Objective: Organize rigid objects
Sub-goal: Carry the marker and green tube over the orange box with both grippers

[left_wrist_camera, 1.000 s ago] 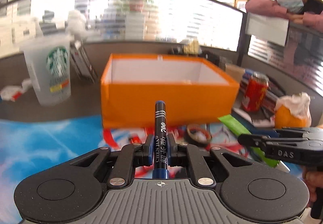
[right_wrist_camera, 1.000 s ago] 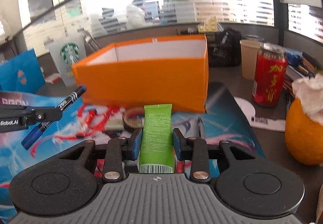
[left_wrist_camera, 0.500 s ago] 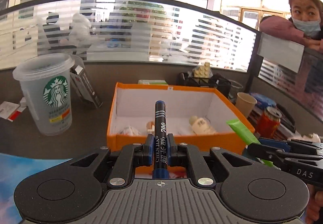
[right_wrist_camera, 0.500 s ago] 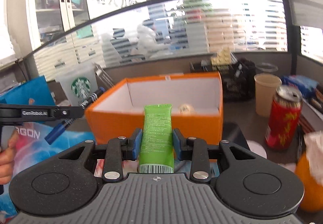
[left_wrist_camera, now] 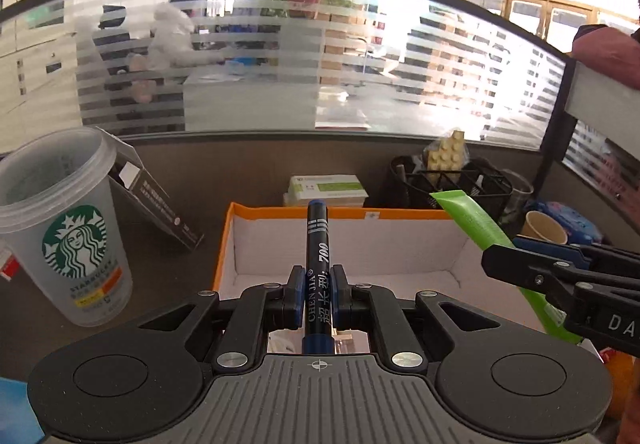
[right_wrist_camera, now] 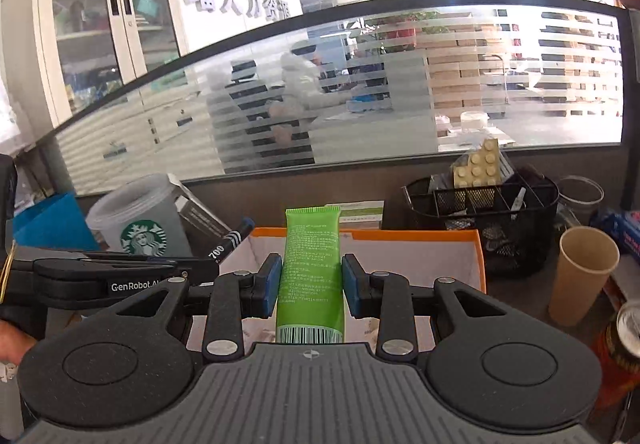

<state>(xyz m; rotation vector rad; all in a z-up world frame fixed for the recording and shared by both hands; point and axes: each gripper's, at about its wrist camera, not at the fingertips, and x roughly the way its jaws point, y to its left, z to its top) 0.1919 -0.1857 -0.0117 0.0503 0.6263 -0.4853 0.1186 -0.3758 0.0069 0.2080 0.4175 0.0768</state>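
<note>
Left gripper [left_wrist_camera: 318,294] is clamped mid-barrel on the marker [left_wrist_camera: 318,268], right gripper [right_wrist_camera: 308,284] squeezes the green tube [right_wrist_camera: 311,272] low down. Both hang over the orange box [left_wrist_camera: 230,240] at 12 o'clock. Marker's light, stiff, slick; tube's probably squishy.

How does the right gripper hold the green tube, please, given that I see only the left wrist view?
Observer: The right gripper is shut on the green tube, its jaws pressing on both sides.
Operator: Which end faces its camera?
Observer: The barcode end; the flat crimped end points toward the orange box.
Operator: Is there anything on the right that I miss?
Observer: A red can stands at the right edge, nearer the camera than the paper cup.
</note>
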